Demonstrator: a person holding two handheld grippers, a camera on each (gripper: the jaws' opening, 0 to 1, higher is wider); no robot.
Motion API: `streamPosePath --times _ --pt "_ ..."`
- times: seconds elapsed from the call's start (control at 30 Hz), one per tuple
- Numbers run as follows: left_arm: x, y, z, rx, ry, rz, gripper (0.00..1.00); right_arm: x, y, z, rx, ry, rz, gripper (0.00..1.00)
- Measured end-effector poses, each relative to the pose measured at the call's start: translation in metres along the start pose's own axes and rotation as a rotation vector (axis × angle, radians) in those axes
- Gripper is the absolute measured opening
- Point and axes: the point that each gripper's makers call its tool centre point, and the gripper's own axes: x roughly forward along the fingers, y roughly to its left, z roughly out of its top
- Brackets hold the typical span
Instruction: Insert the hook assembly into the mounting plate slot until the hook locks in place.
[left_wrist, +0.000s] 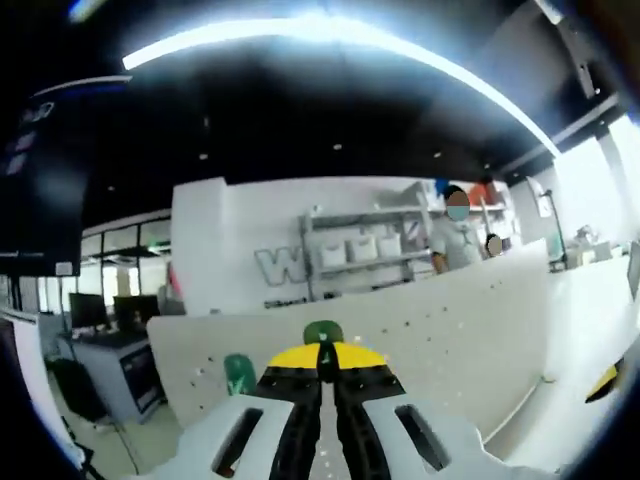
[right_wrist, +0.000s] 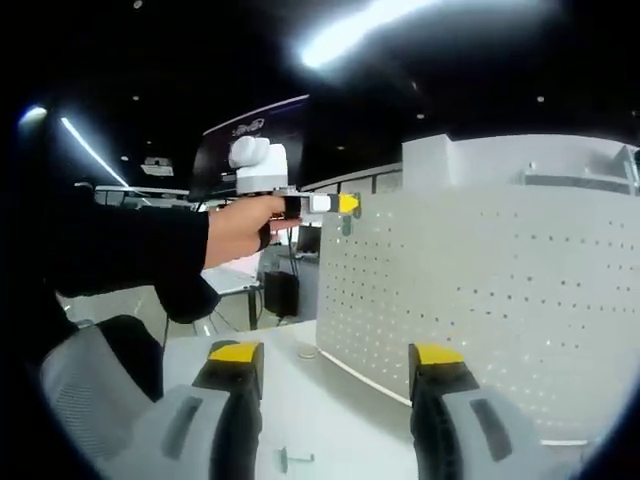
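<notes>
We pinch a green plastic hook (left_wrist: 323, 332) in the closed left gripper (left_wrist: 327, 362) at the white perforated mounting plate's (right_wrist: 480, 290) top edge to seat it, while our right gripper (right_wrist: 336, 362) waits spread below.

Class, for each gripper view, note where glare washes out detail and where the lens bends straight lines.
Left gripper view: ceiling light strip flares white and curves into an arc. Right gripper view: ceiling glare blooms at the top; the pegboard edge bows.

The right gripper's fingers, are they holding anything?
No, the right gripper has its yellow-tipped fingers wide apart with nothing between them, just the white table below.
</notes>
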Motion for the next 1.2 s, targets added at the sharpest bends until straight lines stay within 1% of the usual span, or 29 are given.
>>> streamPosePath --times 0.07,0.13,0.17,0.33,0.4,0.57,0.6,0.77,1.0,1.2 --pt "0.004 -0.001 0.001 0.016 -0.003 0.005 0.03 0.0 -0.001 0.0 0.003 -0.002 -0.001 0.56" --pt "0.007 0.0 -0.002 0.048 0.007 0.017 0.03 0.0 -0.002 0.0 0.007 -0.002 -0.002 0.56" --pt "0.007 0.0 -0.003 0.05 0.008 0.02 0.03 0.0 -0.002 0.0 0.008 -0.002 -0.002 0.56" --pt "0.01 0.001 -0.014 0.05 0.024 0.035 0.02 0.0 -0.003 0.0 0.024 -0.004 0.0 0.56" --pt "0.01 0.004 -0.015 0.057 0.025 0.049 0.02 0.0 -0.002 0.001 0.027 -0.006 0.001 0.56" --pt "0.012 0.013 -0.018 0.033 0.03 0.068 0.02 0.0 -0.002 0.0 0.035 -0.005 0.004 0.56" --pt "0.012 0.013 -0.018 0.024 0.029 0.066 0.02 0.0 -0.002 0.0 0.036 -0.004 0.006 0.56" --pt "0.015 0.013 -0.02 0.031 0.031 0.064 0.02 0.001 -0.003 -0.002 0.044 0.001 0.008 0.55" --pt "0.019 0.01 -0.026 0.043 0.045 0.061 0.02 0.001 -0.004 -0.003 0.049 0.002 0.004 0.55" --pt "0.02 0.013 -0.031 0.048 0.052 0.065 0.02 0.001 -0.004 -0.004 0.053 0.006 0.008 0.54"
